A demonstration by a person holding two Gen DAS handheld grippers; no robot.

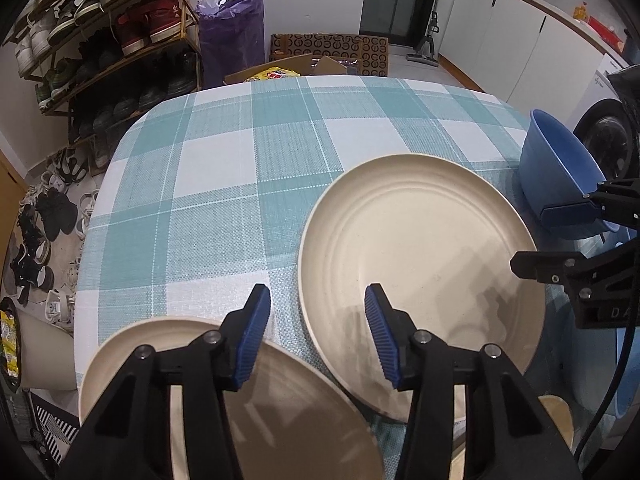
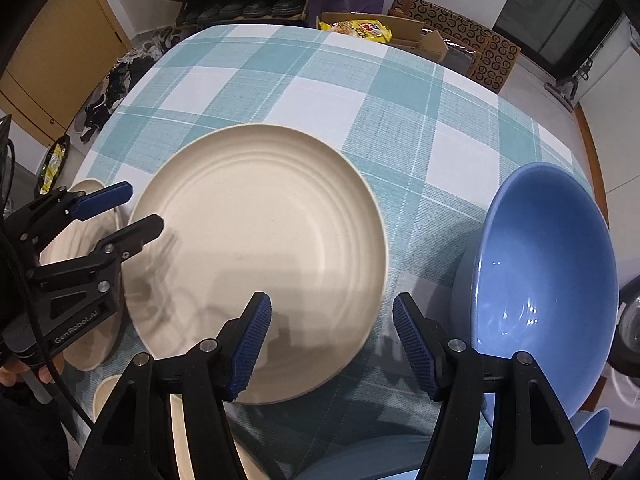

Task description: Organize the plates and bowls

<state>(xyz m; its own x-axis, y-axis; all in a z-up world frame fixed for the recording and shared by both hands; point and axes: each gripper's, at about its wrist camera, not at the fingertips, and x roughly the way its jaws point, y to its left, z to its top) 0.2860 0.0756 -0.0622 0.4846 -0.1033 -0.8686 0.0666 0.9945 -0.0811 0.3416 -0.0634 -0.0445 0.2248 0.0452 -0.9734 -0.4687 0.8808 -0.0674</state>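
A large cream plate [image 1: 420,276] lies on the checked tablecloth [image 1: 248,168]; it also shows in the right wrist view [image 2: 260,248]. A second cream plate [image 1: 280,408] lies at the near left, under my left gripper [image 1: 318,334], which is open and empty above the gap between the two plates. A blue bowl [image 2: 548,280] stands tilted at the right; it shows in the left wrist view [image 1: 560,172] too. My right gripper [image 2: 332,344] is open and empty, above the large plate's near right rim. The left gripper [image 2: 140,210] appears at the left of that view.
A small cream dish [image 2: 106,394] sits at the near edge, another blue dish [image 2: 596,432] below the bowl. Beyond the table stand a shoe rack [image 1: 100,32], a purple bag [image 1: 232,32], cardboard boxes [image 1: 332,54] and white cabinets [image 1: 520,40].
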